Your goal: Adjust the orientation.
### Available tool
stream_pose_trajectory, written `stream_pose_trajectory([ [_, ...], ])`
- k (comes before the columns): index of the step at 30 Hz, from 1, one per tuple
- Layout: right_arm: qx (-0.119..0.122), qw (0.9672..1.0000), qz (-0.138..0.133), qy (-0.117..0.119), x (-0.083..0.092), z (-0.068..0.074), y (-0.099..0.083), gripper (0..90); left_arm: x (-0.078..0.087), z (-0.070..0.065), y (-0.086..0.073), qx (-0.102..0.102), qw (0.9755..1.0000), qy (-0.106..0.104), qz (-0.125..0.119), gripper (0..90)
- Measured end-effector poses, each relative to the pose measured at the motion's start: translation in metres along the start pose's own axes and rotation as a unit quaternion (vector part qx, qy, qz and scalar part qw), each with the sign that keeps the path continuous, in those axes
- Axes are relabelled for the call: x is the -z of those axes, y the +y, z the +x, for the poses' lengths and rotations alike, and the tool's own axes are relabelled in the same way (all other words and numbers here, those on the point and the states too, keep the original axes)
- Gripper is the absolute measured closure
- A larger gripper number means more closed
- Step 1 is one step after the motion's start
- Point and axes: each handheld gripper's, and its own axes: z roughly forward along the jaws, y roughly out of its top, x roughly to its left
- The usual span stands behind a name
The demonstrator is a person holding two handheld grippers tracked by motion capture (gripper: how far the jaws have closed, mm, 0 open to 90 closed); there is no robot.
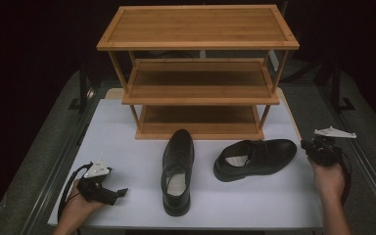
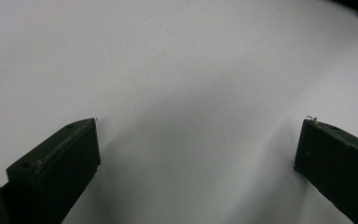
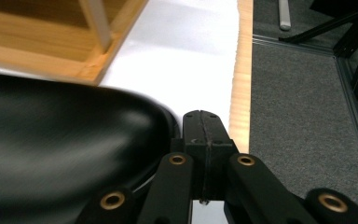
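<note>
Two black leather shoes lie on the white tabletop (image 1: 254, 205). One shoe (image 1: 177, 169) points toward the rack; the other shoe (image 1: 254, 157) lies crosswise with its toe to the right. My right gripper (image 1: 306, 145) hovers just off that toe. In the right gripper view the right gripper (image 3: 204, 119) has its jaws pressed together with nothing between them, and the blurred toe of the shoe (image 3: 65, 140) sits beside them on the left. My left gripper (image 1: 120, 193) rests at the table's front left corner. In the left gripper view the left gripper (image 2: 200, 126) stands wide open over bare white table (image 2: 177, 60).
A three-tier bamboo shoe rack (image 1: 198, 73) stands at the back of the table, all shelves bare; its lower corner (image 3: 51, 42) is near the right gripper. The table's wooden right edge (image 3: 242, 70) borders grey carpet (image 3: 303, 93) and black stand legs (image 3: 354, 42).
</note>
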Motion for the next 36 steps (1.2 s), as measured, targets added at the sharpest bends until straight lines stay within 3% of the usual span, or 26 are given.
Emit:
stream_pose_trajectory([
  [6,-0.007,0.9999,0.013,0.005,-0.023,-0.008,0.003,89.8,0.000,0.000,0.000,0.000,1.0000,-0.001,0.001,0.0],
  [16,-0.013,0.9990,0.031,0.029,-0.032,-0.012,-0.003,89.9,0.000,0.000,0.000,0.000,1.0000,-0.001,0.001,0.0],
  [18,-0.017,0.9986,0.027,0.042,-0.033,-0.011,-0.003,89.9,0.000,0.000,0.000,0.000,1.0000,-0.001,0.001,0.0],
  [26,-0.017,0.9985,0.026,0.046,-0.034,-0.007,-0.001,90.0,0.000,0.001,0.000,0.001,1.0000,-0.002,0.001,0.0],
  [36,0.013,0.9965,0.030,0.077,-0.040,0.016,0.005,90.0,0.000,0.001,0.000,0.001,1.0000,-0.002,0.001,0.0],
])
